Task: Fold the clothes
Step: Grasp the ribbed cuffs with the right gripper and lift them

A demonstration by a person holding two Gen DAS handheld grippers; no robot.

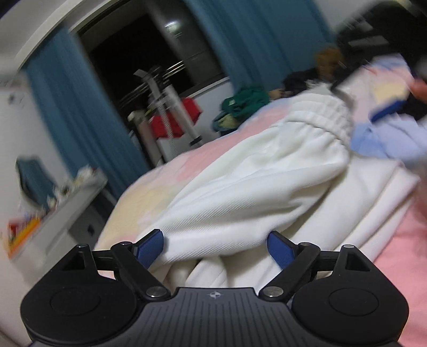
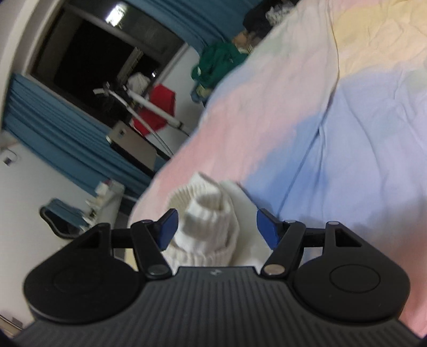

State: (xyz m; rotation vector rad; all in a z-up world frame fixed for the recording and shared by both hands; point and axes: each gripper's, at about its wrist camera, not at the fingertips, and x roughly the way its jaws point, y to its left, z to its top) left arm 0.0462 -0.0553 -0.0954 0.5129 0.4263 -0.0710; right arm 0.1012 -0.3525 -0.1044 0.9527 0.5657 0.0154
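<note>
Left wrist: 1 white garment [image 1: 240, 192], 2 fingers [image 1: 149, 247] apart

Dim indoor light, with the window [image 1: 138, 50] black. A lamp's reflection [image 2: 116, 12] glares on its glass. Motion blur smears both views, worst at the edges; fisheye bends the curtains [image 1: 66, 112]. Colours look washed, shadows soft.

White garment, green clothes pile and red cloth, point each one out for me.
white garment [image 1: 240, 192]: left wrist view, on its main body.
green clothes pile [image 2: 218, 64]: right wrist view, on its middle.
red cloth [image 2: 157, 106]: right wrist view, on its middle.
</note>
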